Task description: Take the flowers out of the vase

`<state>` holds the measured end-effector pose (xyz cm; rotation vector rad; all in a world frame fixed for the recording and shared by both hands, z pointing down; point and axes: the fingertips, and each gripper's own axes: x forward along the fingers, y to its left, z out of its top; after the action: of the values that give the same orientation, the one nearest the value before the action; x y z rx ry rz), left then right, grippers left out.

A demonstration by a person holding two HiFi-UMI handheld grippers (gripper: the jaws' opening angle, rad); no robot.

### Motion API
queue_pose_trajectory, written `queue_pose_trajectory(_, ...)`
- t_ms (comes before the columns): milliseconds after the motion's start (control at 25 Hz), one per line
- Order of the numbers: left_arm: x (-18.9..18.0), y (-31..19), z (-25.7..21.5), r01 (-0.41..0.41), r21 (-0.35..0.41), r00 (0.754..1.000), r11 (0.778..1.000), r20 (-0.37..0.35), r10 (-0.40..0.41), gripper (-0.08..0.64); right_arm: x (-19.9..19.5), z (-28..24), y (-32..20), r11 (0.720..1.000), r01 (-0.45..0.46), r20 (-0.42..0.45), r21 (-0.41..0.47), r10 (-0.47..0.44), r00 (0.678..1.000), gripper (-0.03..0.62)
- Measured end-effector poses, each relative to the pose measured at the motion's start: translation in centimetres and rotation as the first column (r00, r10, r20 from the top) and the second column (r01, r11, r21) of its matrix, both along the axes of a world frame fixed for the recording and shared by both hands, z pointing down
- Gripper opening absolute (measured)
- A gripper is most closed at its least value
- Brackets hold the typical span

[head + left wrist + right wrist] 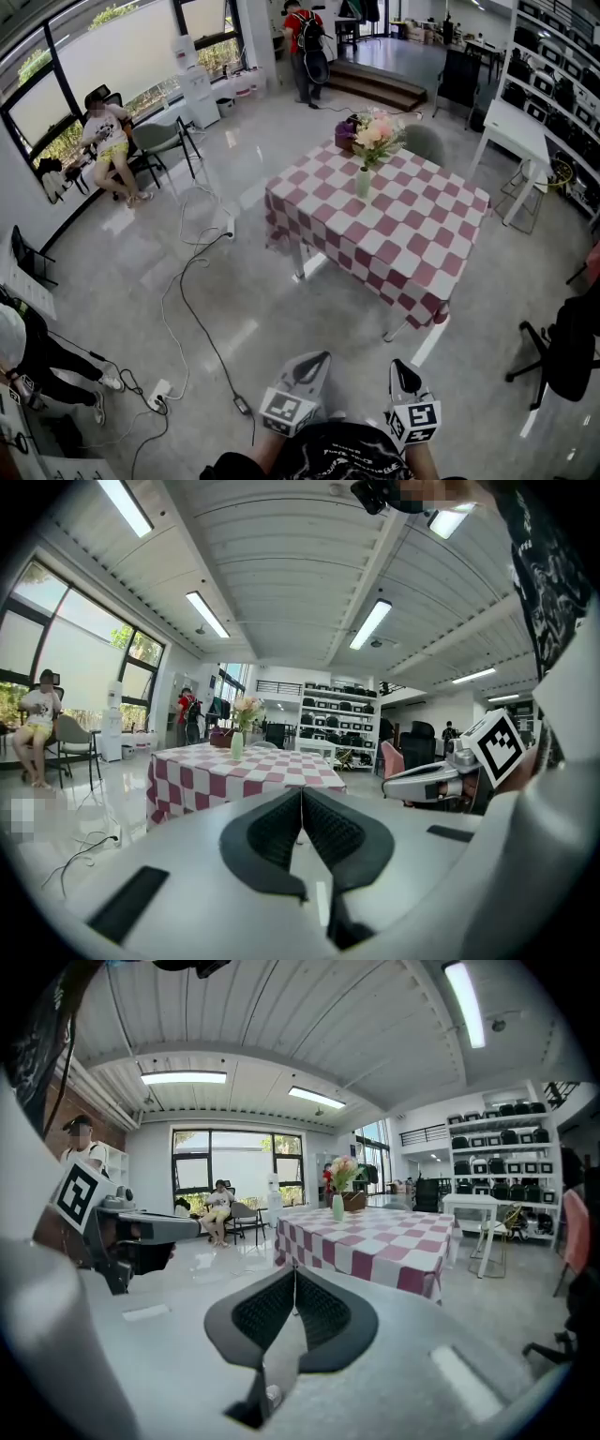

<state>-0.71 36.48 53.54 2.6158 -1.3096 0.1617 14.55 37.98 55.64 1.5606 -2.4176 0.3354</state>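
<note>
Partly hidden dark container behind flowers, vase distant, tiny.

Far ahead of the fingers, the flowers are too small to count stems. Beyond them a purple container sits half hidden by blooms. Right of the fingers, a black chair is cut by the edge.
</note>
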Motion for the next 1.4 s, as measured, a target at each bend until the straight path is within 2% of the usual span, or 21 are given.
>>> queue_pose_trajectory(240,0.1,-1.3,-0.2,-0.003,0.000,1.000,1.000,0.008,0.003,0.012,0.3,-0.3,-1.3,1.000,-0.004,-0.009,0.021,0.004,1.000,0.008)
queue_pose_trajectory(440,0.1,-2.4,0.0,-0.009,-0.005,1.000,1.000,0.007,0.009,0.012,1.1,0.4,-2.7,1.000,-0.009,-0.017,-0.014,0.009,1.000,0.008)
queue_pose_trajectory(800,-0.6,-5.1,0.0,-0.005,-0.004,1.000,1.000,0.000,0.005,0.012,2.1,0.1,-5.3,0.998,-0.068,-0.043,0.004,0.068,0.997,0.008)
queue_pose_trajectory(1400,-0.6,-11.5,-0.2,-0.044,0.008,0.999,0.999,-0.014,0.044,0.012,2.5,-0.3,-11.0,0.994,-0.110,-0.055,0.011,0.111,0.992,0.008)
